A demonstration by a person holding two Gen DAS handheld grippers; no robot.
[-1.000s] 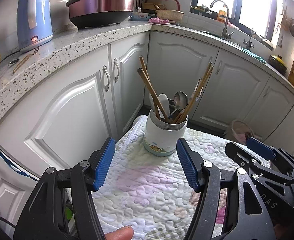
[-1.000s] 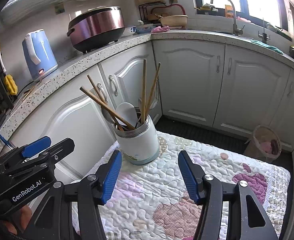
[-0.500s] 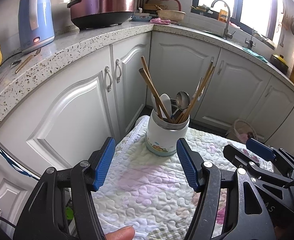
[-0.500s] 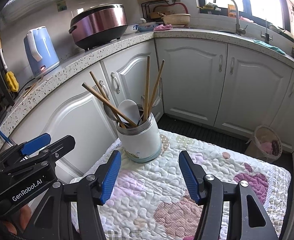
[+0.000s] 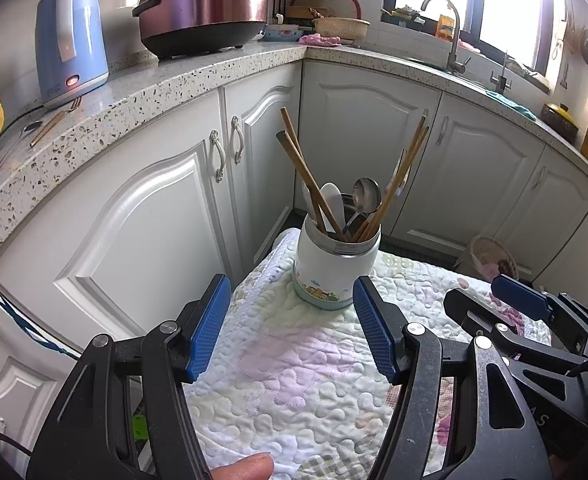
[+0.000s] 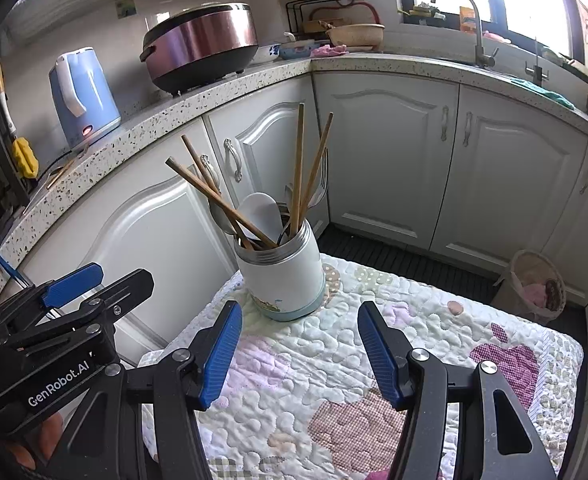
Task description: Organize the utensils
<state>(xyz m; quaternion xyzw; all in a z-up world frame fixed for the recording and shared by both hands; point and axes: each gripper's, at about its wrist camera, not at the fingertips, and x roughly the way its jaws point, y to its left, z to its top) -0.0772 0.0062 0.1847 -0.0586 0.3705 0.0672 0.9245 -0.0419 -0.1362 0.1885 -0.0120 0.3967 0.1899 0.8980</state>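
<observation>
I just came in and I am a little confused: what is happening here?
A person holds a two-finger tool in each hand over a quilted cloth. Both the left tool and the right tool are open and empty, pointed at a white utensil jar holding wooden chopsticks and spoons. A fork lies on the counter by the blue kettle.

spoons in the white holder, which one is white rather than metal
The white spoon, its broad bowl up, stands just right of the left-leaning chopsticks. The metal spoon beside it is shiny.
</observation>
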